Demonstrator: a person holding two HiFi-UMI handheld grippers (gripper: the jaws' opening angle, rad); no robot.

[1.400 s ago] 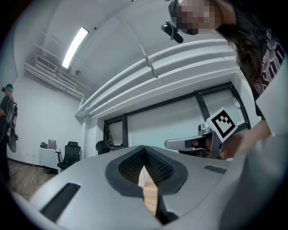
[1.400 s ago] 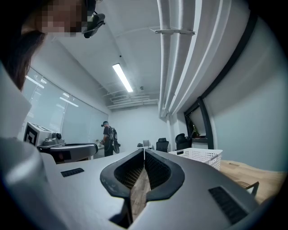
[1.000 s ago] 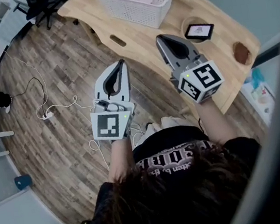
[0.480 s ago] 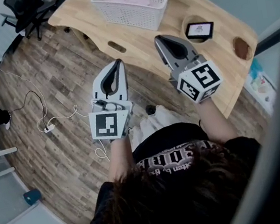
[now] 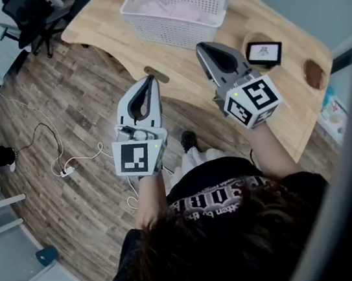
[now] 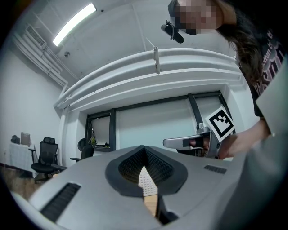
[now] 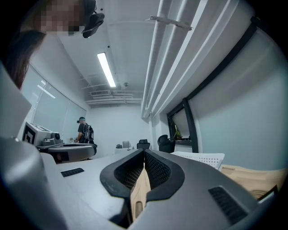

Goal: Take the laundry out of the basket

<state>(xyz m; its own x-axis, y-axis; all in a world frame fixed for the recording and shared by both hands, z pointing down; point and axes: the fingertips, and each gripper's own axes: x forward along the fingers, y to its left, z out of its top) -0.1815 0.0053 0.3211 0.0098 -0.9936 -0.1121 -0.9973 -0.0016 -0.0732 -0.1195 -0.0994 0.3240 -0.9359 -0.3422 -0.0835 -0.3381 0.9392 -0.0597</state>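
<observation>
A white mesh laundry basket stands on the far part of the curved wooden table, with pale pink laundry inside it. My left gripper is held over the table's near edge and is shut, with nothing in it. My right gripper hovers above the tabletop just short of the basket; it is shut and holds nothing. In the left gripper view, the left gripper points at the basket. In the right gripper view, the right gripper has the basket to its right.
A small dark device lies on a round stand on the table's right side, with a brown round object beyond it. A black office chair and cables are on the wood floor at left. A person stands far off.
The table, basket and dark device have slid slightly down and right in the head view as the person steps closer. Both grippers keep the same pose, still shut.
</observation>
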